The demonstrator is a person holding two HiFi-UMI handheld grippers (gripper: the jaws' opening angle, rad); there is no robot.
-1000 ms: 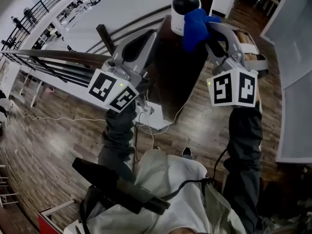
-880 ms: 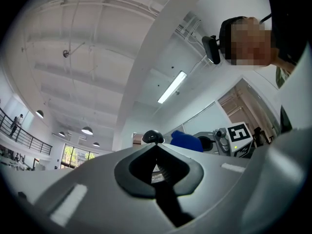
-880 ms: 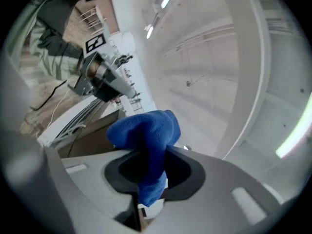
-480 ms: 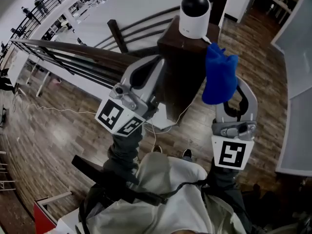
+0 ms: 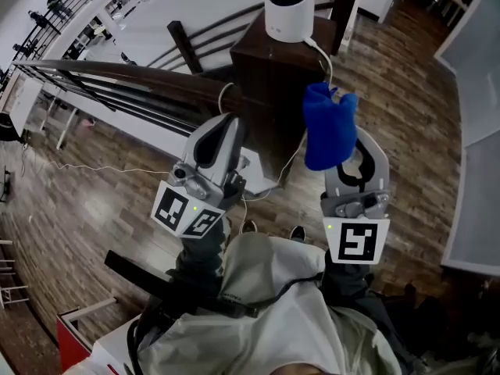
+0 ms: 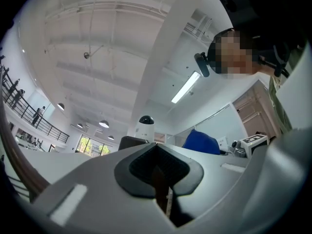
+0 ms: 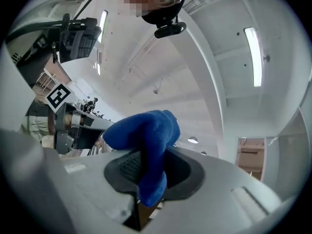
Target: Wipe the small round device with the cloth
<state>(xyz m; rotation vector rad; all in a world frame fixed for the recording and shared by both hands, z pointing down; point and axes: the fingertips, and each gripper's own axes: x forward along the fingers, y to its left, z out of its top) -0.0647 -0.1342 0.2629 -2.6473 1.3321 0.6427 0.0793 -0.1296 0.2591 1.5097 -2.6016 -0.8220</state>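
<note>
The small round device [image 5: 288,6], white with a black dome top, stands on a dark wooden post [image 5: 273,76] at the top of the head view; it shows small in the left gripper view [image 6: 145,126]. My right gripper [image 5: 337,148] is shut on a blue cloth [image 5: 327,125], held upright well below and right of the device. The cloth [image 7: 146,138] bulges out between the jaws in the right gripper view. My left gripper [image 5: 221,135] is shut with nothing in it, pointing up beside the post's left face.
A white cable [image 5: 320,57] runs from the device down the post. A dark handrail [image 5: 117,80] with railing bars runs left from the post. Wood flooring [image 5: 94,201] lies below. The person's light jacket [image 5: 273,303] fills the bottom.
Both grippers have drawn back down and away from the device. The blue cloth, which was against the device a second ago, now hangs clear of it in the right gripper.
</note>
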